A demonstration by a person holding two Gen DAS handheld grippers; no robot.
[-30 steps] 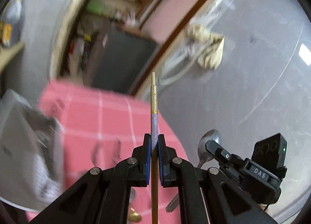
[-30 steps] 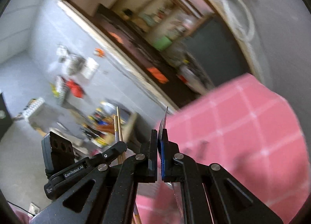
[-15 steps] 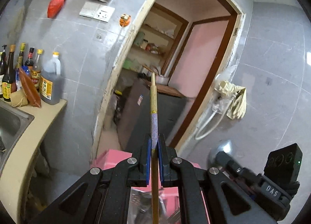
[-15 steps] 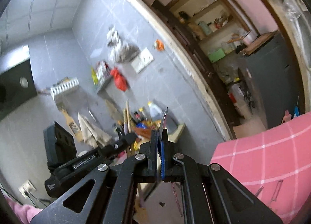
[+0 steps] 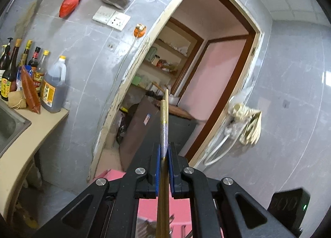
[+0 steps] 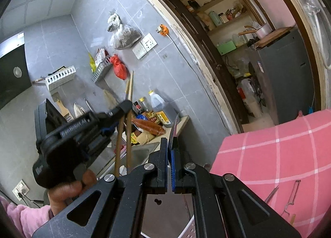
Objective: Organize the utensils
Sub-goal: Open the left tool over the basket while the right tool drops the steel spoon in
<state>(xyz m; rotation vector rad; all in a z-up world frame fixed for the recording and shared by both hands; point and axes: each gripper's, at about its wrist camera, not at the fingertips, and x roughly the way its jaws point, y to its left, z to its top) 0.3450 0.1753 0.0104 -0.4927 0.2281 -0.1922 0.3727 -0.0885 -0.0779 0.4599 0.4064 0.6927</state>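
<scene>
Carrying is the step in hand, as I judge it: both tongs are loaded and held up above the pink checked cloth, with nothing yet set into a holder.

Nearest in the left wrist view, the left tongs [image 5: 164,156] are clamped on a pair of chopsticks [image 5: 164,118], which run up the centre of the frame towards the doorway [image 5: 217,76]. Nearest in the right wrist view, the right tongs [image 6: 170,153] are pressed together on a thin dark blade, seemingly a knife [image 6: 175,126], seen edge-on just above the pads.

The next move, I think, calls for finding the utensil holder and lowering each piece in end first; a white slatted rim [image 6: 189,228] at the bottom centre may be that holder, though too little shows to be sure.

The right view alone shows the left tongs from outside at middle left, gripped by a hand [image 6: 68,188] with a pink sleeve, and two more utensils [image 6: 283,196] lying on the cloth [image 6: 269,147] at lower right. The left view alone shows the desk [image 5: 31,132] at left, its bottles [image 5: 51,87] against the tiled wall, and only the dark corner of the other gripper's body at lower right.
</scene>
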